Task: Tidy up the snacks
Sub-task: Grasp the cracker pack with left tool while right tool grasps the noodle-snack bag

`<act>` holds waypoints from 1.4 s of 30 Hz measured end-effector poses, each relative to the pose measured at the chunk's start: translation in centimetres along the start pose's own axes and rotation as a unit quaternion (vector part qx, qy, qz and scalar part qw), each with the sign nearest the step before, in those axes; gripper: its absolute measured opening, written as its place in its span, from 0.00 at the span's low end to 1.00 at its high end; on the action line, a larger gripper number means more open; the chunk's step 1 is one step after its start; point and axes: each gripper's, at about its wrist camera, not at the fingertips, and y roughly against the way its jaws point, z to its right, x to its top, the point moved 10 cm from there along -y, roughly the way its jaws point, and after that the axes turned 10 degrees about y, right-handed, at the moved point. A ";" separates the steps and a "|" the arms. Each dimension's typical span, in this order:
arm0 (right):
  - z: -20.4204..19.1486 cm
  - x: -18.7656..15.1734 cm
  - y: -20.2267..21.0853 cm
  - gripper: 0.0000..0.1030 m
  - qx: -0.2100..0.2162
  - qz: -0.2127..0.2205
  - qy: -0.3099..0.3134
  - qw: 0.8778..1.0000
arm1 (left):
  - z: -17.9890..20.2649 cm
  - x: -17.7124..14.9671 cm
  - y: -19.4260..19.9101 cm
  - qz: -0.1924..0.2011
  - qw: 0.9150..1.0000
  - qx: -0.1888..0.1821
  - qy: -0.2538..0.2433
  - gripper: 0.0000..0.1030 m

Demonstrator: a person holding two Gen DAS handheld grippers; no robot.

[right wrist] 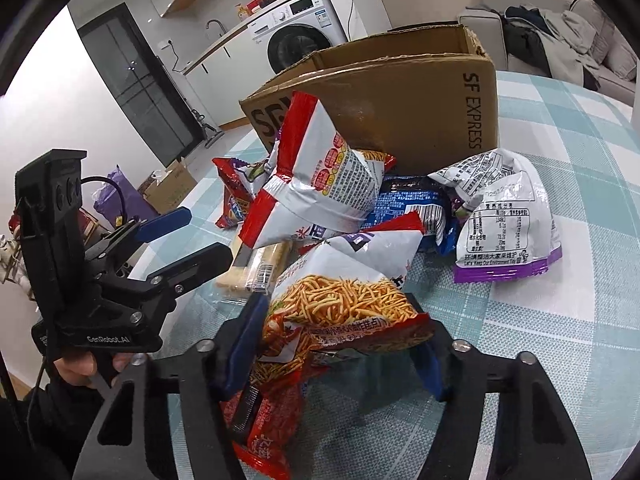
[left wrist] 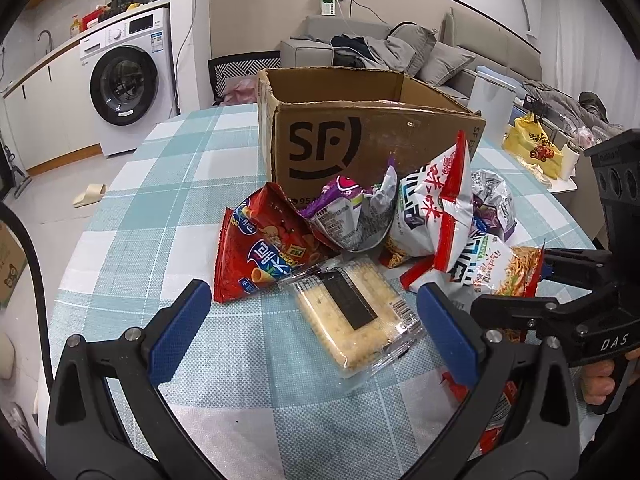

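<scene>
Right gripper [right wrist: 340,344] pinching the noodle bag [right wrist: 340,304] on the table [right wrist: 560,320] short of the box [right wrist: 400,100], left gripper [left wrist: 312,332] spread over the crackers [left wrist: 352,320], so could easily slip out, puffy slick foil.

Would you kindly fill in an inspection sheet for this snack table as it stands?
Surface: checked tablecloth.
Job's things: open box; snack bags piled before it; cracker pack lying flat in front.
Clutter: nothing seen.
Grippers: left gripper open, straddling the cracker pack; right gripper closed on the noodle bag.
Cables: black cable at left edge.
Surroundings: washer, sofa.
</scene>
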 end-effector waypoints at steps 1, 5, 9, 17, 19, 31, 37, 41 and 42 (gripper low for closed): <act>0.1 0.0 0.0 0.61 -0.001 0.001 -0.001 1.000 | 0.0 0.0 0.0 0.000 1.000 0.000 0.001 0.99; 0.4 -0.1 0.5 0.53 0.002 0.010 -0.008 1.000 | 0.0 -0.1 -0.1 -0.001 1.000 0.000 0.002 0.99; 0.4 -0.3 1.1 0.51 0.003 0.019 -0.005 1.000 | 0.1 -0.3 -0.1 -0.003 1.000 0.000 -0.002 0.99; 0.5 -0.4 3.9 0.51 -0.020 0.062 0.006 0.998 | 0.7 -1.1 -1.1 -0.030 1.000 0.001 -0.001 0.99; 0.7 -0.1 4.4 0.51 -0.019 0.070 0.002 0.997 | 1.0 -1.3 -1.5 -0.039 0.999 0.004 -0.006 0.99; 0.7 1.4 6.1 0.49 -0.024 0.110 -0.002 0.994 | 1.1 -1.6 -5.2 -0.093 0.995 0.040 -0.002 0.99; 0.8 1.4 6.3 0.48 -0.021 0.117 -0.004 0.993 | 1.0 -2.0 -5.4 -0.098 0.995 0.019 -0.003 0.86; 0.7 1.5 6.5 0.48 -0.013 0.121 -0.004 0.993 | 1.6 -2.4 -4.8 -0.096 0.995 -0.005 -0.005 0.69; 0.7 1.5 6.6 0.48 -0.012 0.124 -0.005 0.992 | 1.7 -2.7 -4.6 -0.095 0.995 -0.009 -0.006 0.67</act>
